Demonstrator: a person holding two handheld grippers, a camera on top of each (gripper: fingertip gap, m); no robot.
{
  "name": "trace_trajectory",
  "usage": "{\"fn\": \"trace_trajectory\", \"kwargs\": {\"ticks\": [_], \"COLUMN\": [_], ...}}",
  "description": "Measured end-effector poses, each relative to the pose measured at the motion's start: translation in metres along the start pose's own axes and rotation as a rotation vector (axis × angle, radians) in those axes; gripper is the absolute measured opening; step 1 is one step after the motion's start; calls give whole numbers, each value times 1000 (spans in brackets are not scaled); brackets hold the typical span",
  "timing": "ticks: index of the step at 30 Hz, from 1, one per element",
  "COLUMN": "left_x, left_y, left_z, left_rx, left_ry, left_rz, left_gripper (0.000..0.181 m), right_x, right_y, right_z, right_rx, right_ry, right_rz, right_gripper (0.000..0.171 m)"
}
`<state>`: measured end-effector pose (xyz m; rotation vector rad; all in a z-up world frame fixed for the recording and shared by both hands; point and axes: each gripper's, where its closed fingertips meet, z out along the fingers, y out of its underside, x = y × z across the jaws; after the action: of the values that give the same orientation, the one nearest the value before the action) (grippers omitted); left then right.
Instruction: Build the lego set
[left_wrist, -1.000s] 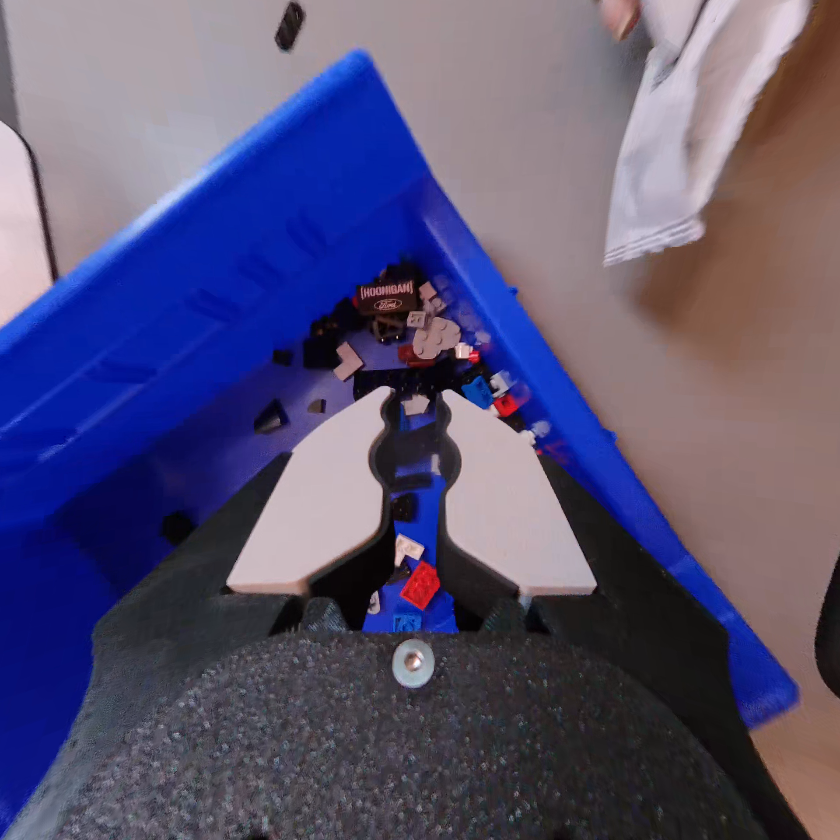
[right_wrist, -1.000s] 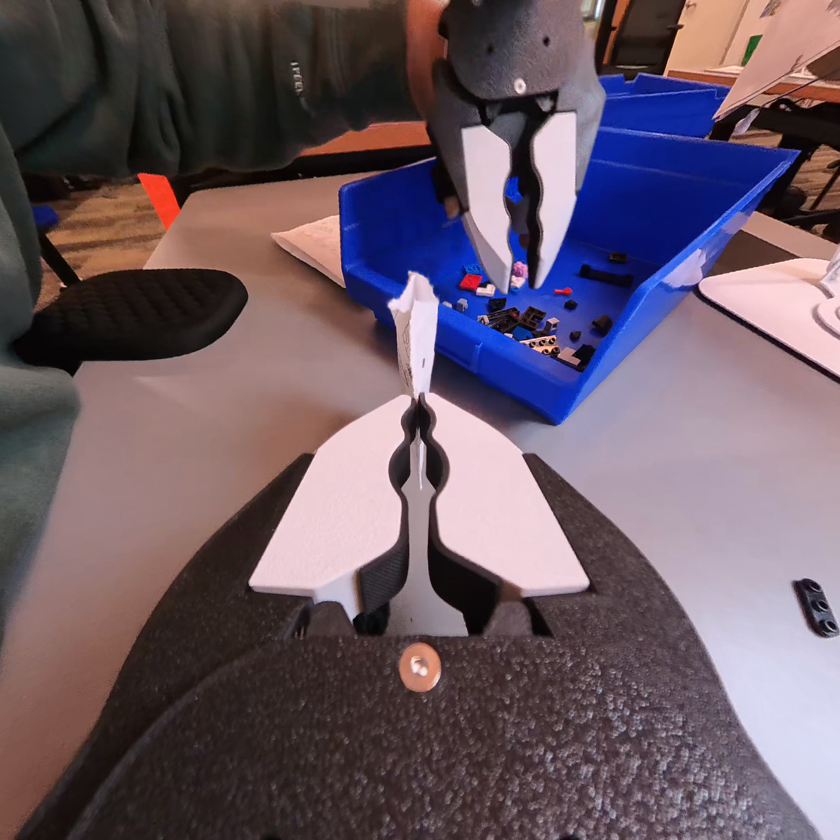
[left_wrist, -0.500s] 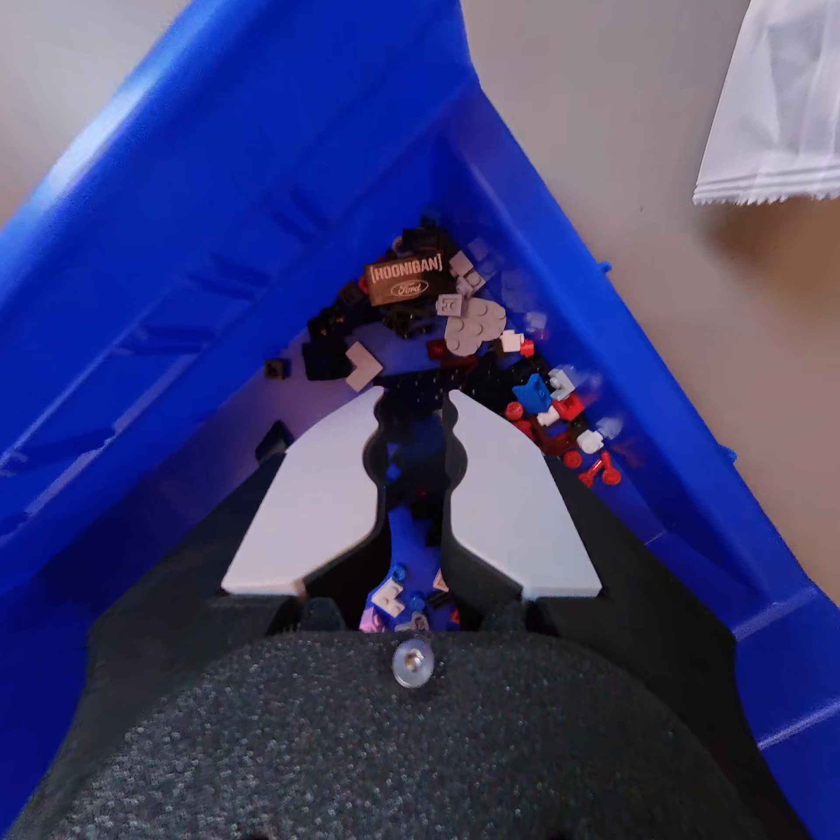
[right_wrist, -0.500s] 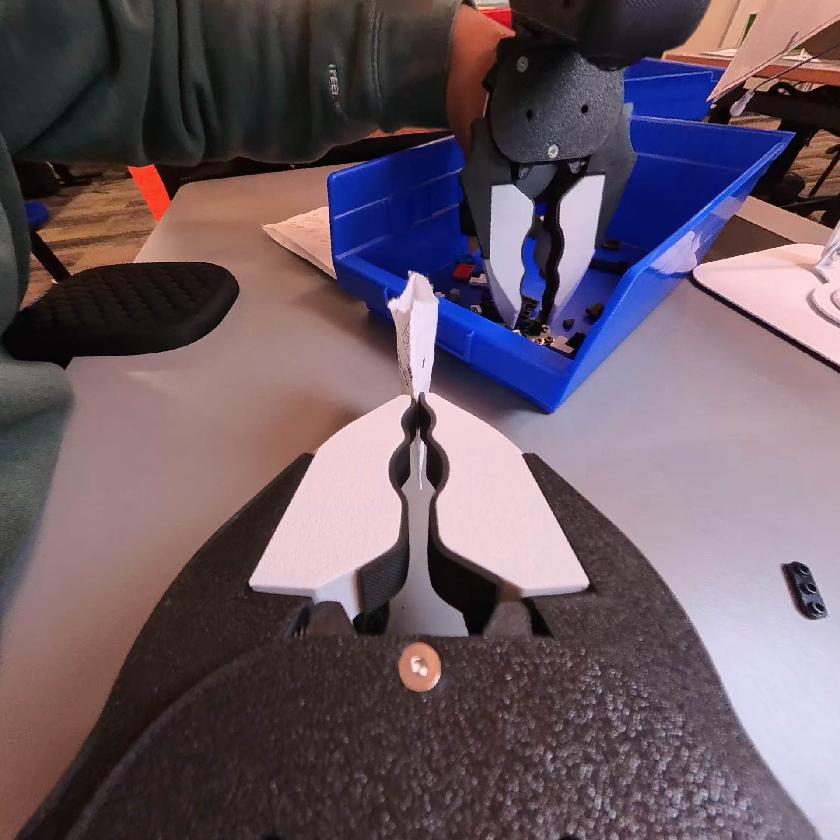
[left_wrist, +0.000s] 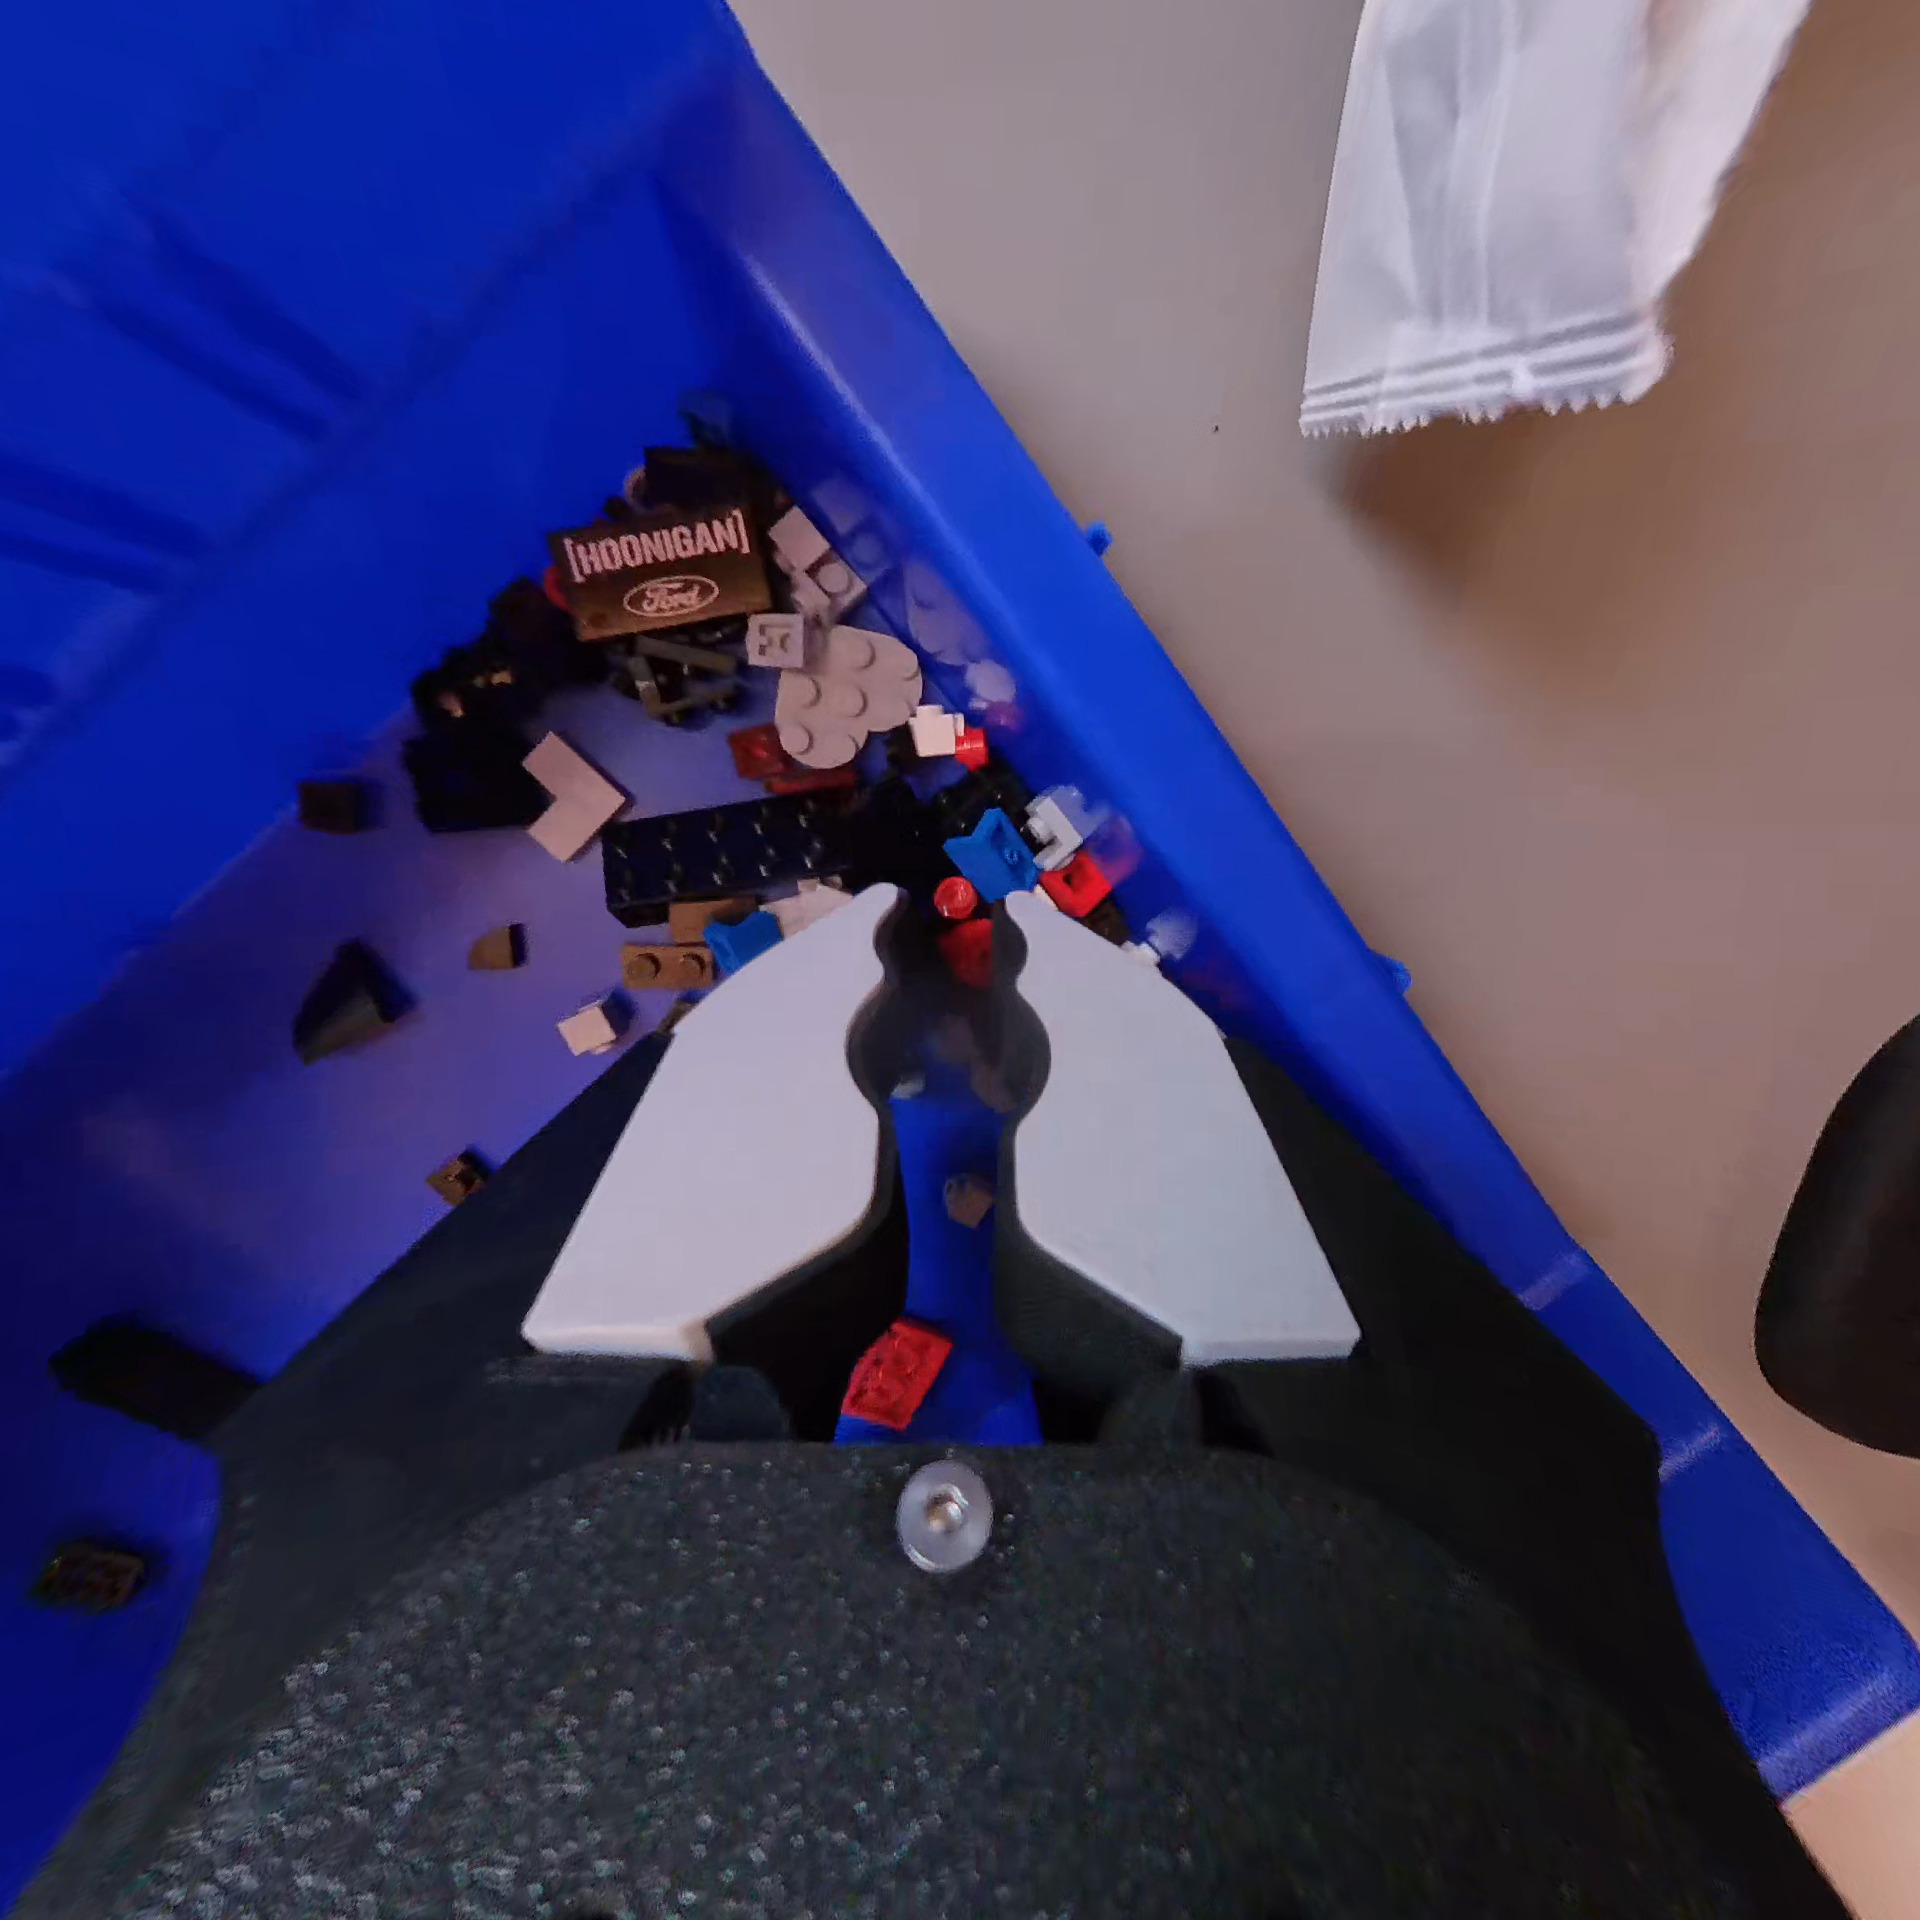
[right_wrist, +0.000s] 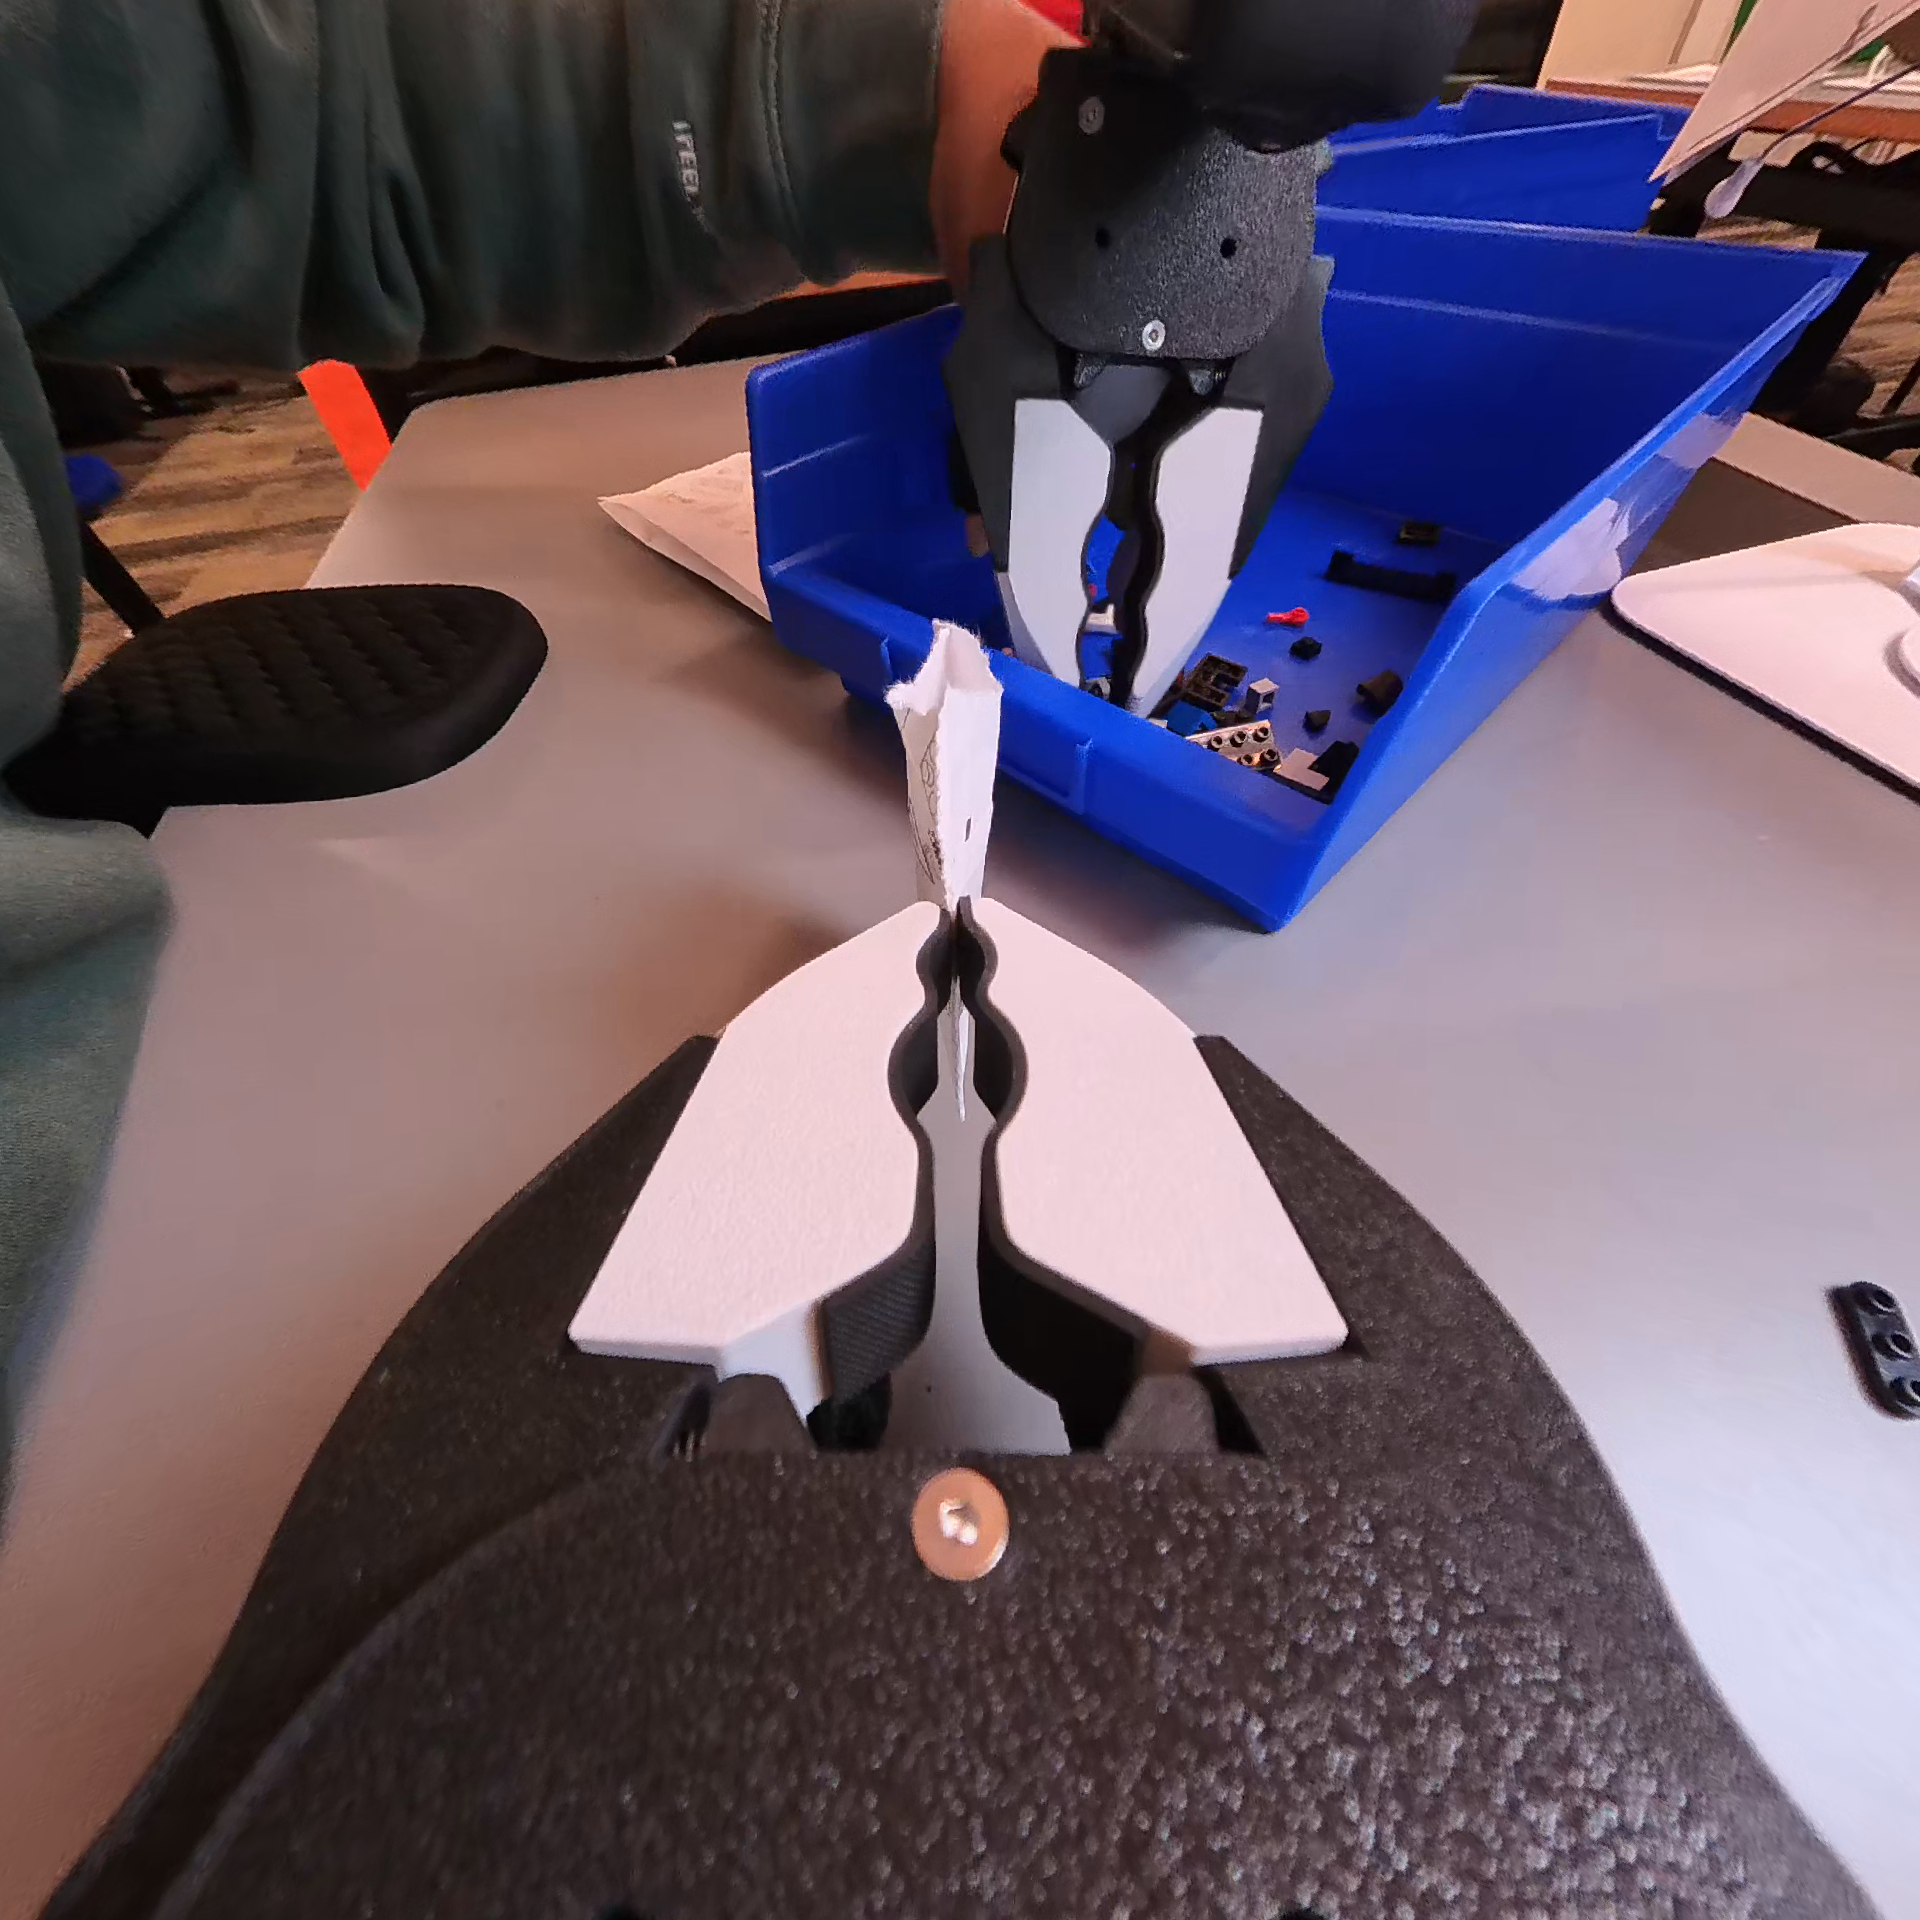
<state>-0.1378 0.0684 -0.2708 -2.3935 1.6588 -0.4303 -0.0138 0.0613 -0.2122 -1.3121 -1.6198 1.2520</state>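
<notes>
A blue bin (left_wrist: 312, 312) holds a pile of small bricks: a grey round plate (left_wrist: 842, 701), a black printed tile (left_wrist: 665, 571), a long black plate (left_wrist: 727, 852) and small red pieces (left_wrist: 971, 956). My left gripper (left_wrist: 948, 902) is low inside the bin, jaws slightly apart, with the red pieces between its tips by the right wall. It also shows in the right wrist view (right_wrist: 1107, 691) over the bin (right_wrist: 1195, 831). My right gripper (right_wrist: 956, 909) is shut on a white paper bag (right_wrist: 951, 769), held above the grey table; the bag also shows in the left wrist view (left_wrist: 1486, 208).
A black chair armrest (right_wrist: 281, 686) is at the table's left edge. White paper (right_wrist: 696, 509) lies beside the bin. A white pad (right_wrist: 1787, 613) is at the right, a small black piece (right_wrist: 1881, 1361) lies on the table, and a second blue bin (right_wrist: 1507, 145) stands behind. A person's green sleeve (right_wrist: 468, 156) reaches across. Left tips to right tips: about 15 centimetres.
My left gripper has gone down into the bin and shifted toward the red pieces by its wall. My right gripper has stayed shut on the paper bag.
</notes>
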Motion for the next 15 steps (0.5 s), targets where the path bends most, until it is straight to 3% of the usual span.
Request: {"fn": "trace_trajectory", "kwargs": {"ticks": [9,15], "left_x": [0,-15], "left_y": [0,2], "left_z": [1,2], "left_rx": [-5,-18], "left_ry": [37,33], "left_rz": [-16,-142], "left_gripper": [8,6], "right_x": [0,1], "right_y": [1,1], "right_z": [0,0], "right_rx": [-4,-3], "right_ry": [-4,-3], "right_rz": [6,6], "right_gripper": [0,0]}}
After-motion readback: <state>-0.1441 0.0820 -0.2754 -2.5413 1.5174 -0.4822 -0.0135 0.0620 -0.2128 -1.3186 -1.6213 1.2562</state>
